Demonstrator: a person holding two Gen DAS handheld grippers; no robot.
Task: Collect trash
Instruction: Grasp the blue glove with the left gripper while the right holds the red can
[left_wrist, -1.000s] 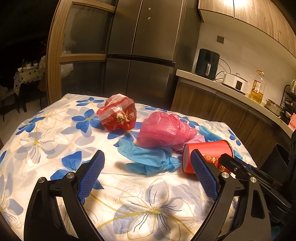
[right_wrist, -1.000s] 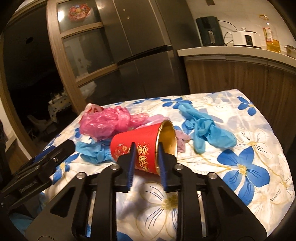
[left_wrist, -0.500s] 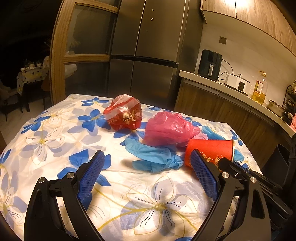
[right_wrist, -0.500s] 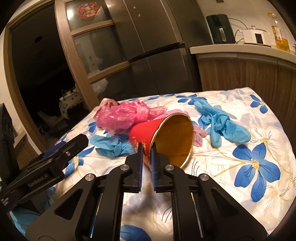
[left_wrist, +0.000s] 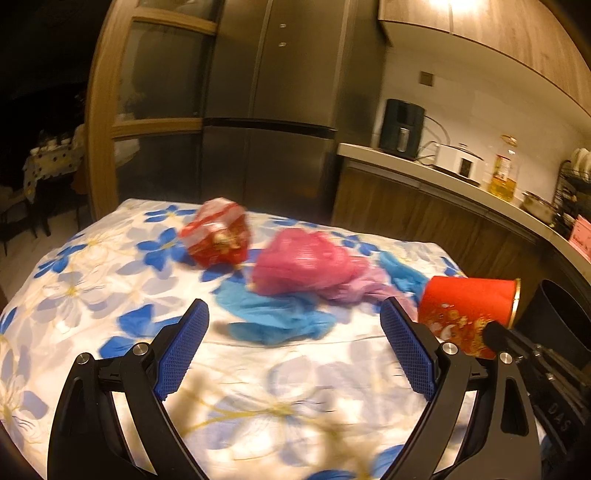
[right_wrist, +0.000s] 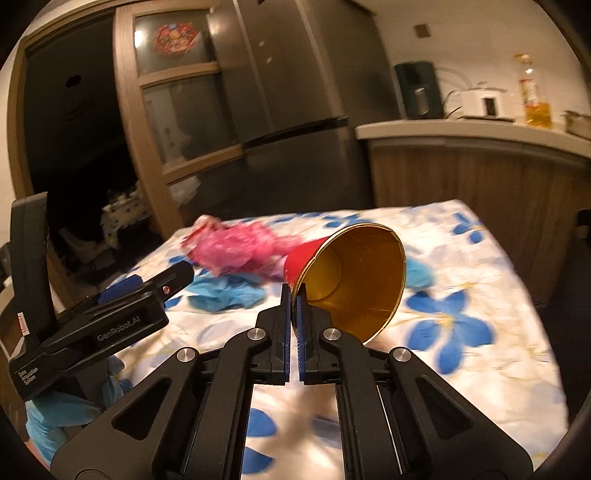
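Note:
My right gripper (right_wrist: 294, 295) is shut on the rim of a red paper cup (right_wrist: 354, 277) with a gold inside, held tilted above the floral tablecloth (right_wrist: 480, 288). In the left wrist view the same cup (left_wrist: 465, 310) hangs at the right, off the cloth. My left gripper (left_wrist: 293, 332) stands open above the near part of the table with nothing between its fingers. Ahead of it lie a blue glove (left_wrist: 280, 314), a pink plastic bag (left_wrist: 306, 266) and a red and white bag (left_wrist: 218, 236).
A second blue glove (right_wrist: 419, 271) lies behind the cup. A dark bin (left_wrist: 557, 317) stands off the table's right side. A fridge (left_wrist: 273, 110) and a wooden counter (left_wrist: 443, 206) with appliances stand behind the table.
My right gripper closed on the cup's rim and lifted it up off the cloth, tipping its mouth toward the camera. The left gripper stayed open and shifted slightly.

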